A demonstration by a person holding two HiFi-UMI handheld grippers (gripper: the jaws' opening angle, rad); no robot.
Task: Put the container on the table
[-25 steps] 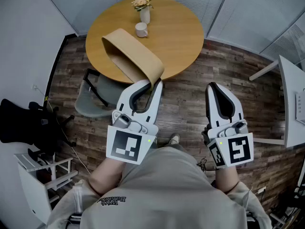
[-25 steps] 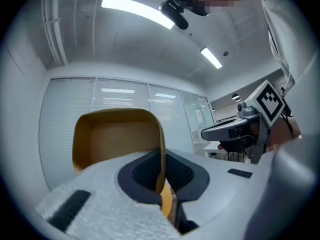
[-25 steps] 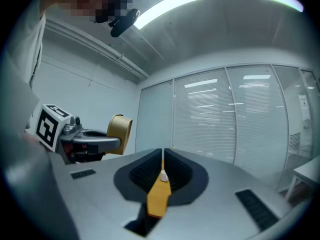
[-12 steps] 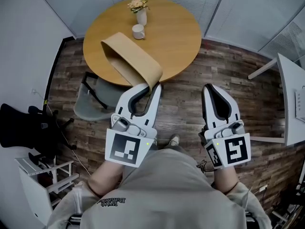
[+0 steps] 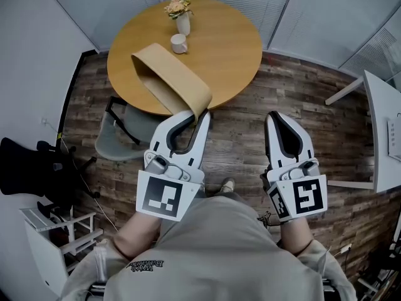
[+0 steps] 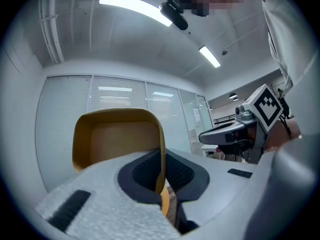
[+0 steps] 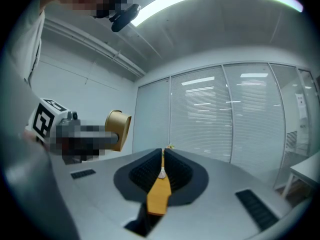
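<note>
Head view: we see the left hand-held gripper (image 5: 199,115) pinching one wall of the tan container (image 5: 170,80). The container hangs tilted across the near edge of the round table (image 5: 225,49). The right hand-held gripper (image 5: 274,116), its jaws pressed together on nothing, sits over the wood floor (image 5: 244,137). A cup (image 5: 178,42) and a flower vase (image 5: 182,19) stand near the table's far edge.

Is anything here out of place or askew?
The tan container hangs in the air, tilted, pinched by one wall in the left tool. Nothing else stands out: the vase and cup on the round table stand upright.
</note>
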